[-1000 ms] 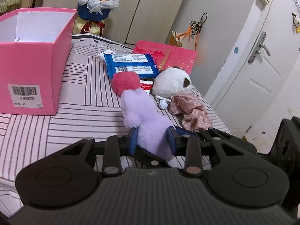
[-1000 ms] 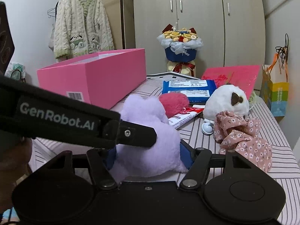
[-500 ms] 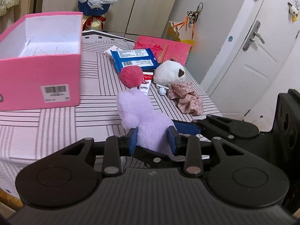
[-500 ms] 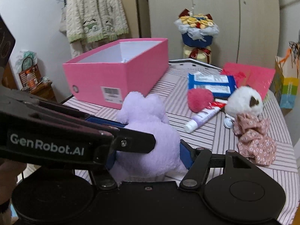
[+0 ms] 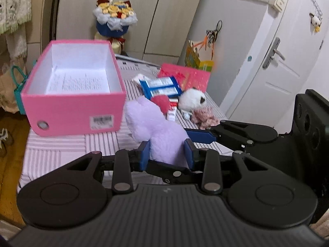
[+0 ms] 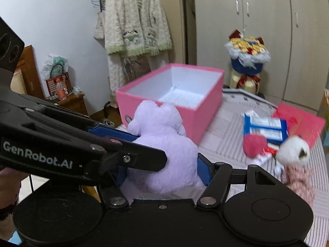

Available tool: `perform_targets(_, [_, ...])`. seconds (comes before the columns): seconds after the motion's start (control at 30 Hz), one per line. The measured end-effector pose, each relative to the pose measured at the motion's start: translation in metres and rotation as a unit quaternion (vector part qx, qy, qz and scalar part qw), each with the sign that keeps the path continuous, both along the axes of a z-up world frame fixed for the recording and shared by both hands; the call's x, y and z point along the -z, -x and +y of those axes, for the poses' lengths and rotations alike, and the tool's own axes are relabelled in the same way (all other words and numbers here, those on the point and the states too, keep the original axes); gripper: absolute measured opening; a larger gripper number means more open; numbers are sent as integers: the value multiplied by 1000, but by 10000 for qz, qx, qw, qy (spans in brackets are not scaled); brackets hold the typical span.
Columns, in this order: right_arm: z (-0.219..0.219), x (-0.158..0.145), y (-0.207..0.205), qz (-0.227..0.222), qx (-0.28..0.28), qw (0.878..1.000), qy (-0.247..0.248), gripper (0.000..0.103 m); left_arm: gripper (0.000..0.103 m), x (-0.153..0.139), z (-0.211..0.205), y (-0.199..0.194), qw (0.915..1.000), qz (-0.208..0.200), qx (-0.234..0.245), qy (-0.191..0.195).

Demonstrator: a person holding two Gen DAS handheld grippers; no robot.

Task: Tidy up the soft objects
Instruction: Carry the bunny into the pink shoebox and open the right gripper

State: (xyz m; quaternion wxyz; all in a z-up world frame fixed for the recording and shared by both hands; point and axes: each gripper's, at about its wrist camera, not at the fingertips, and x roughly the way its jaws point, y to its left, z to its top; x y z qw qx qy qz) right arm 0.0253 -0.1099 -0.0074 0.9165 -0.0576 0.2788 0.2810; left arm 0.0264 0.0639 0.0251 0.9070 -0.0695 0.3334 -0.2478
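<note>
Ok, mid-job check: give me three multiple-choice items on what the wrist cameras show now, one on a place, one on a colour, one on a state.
1. Where does the red pom-pom lie?
A. inside the pink box
B. on the striped cloth, beside the blue packet
C. on the floor

2. What colour is the plush held between the grippers?
A. lilac
B. green
C. yellow

3. What state is the pink box in?
A. lidded
B. open, no toys inside
C. open, full of toys

Answers: 1 B, it rests on the striped cloth against the blue packet. 2 A, pale purple fur between the left gripper and the right gripper. 3 B, only its white lining shows.
</note>
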Motion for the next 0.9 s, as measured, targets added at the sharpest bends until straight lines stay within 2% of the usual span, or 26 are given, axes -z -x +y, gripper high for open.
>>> perform_targets(0.13, [12,-17,-25,-153,-91,9998,-10,71,34,-19,13,-20,9998,-146,-91,26])
perform_targets(0.3, [26,-38,-76,-335,-224,9992,-41,72,34,-42,24,-66,9990,-332,-282,-50])
perform_targets(0.47, [37,-42,-147,-116,-312,9994,-117,72,34,-51,35,-134,9984,-169,-532,-37])
perform_targets(0.67, [52,-27,-230,299,-490,9982,184,71,34,-33,40,-218,9954,256,-920,-94])
perform_targets(0.83, [67,-10,-280,545,-618,9953,511,71,34,-9,56,-267,9892,692,-1260,271])
perform_targets(0.9, [77,-5,-288,394,-770,9927,844,71,34,1,64,-282,9856,836,-1395,470])
